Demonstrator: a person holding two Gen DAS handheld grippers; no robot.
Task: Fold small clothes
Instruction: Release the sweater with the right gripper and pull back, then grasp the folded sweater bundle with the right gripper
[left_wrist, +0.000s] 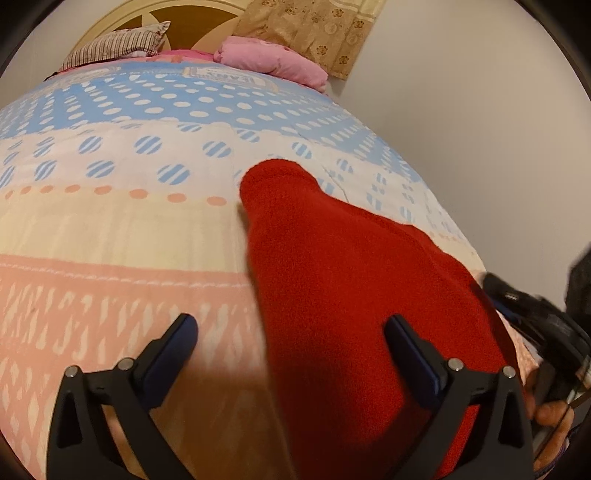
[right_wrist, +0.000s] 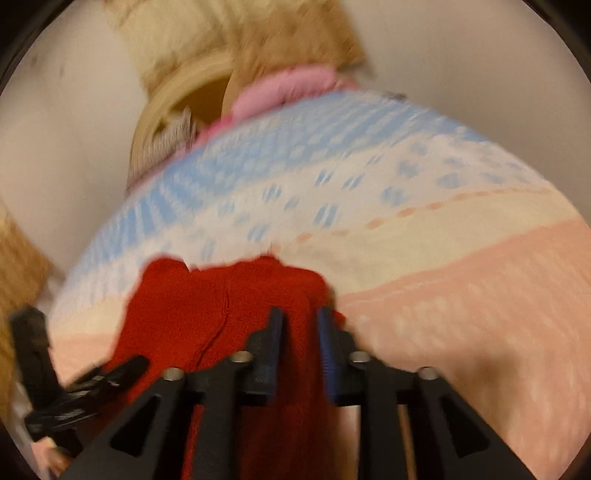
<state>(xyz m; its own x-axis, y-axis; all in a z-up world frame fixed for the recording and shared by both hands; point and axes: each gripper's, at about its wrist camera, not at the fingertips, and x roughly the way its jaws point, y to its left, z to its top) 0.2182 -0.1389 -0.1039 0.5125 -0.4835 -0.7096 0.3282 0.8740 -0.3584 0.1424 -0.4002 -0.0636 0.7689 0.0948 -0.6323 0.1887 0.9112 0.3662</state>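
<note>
red garment (left_wrist: 343, 295): fleece piece on the bed (left_wrist: 110, 229), near its right edge, one narrow end pointing toward the headboard.
right gripper (right_wrist: 300, 321): fingers nearly together with a fold of red cloth between them; looks pinched, view blurred.
left gripper (left_wrist: 290, 332): fingers wide apart, holding nothing, one over the cloth, one over the bedspread.
risk, grip: thin pinch on fleece could slip mid-fold.
risk, drag: one-sided pull may bunch the cloth or slide it off the right edge.
far: pink bundle (left_wrist: 273, 59) and pillow (left_wrist: 118, 44) at the headboard, well apart.
</note>
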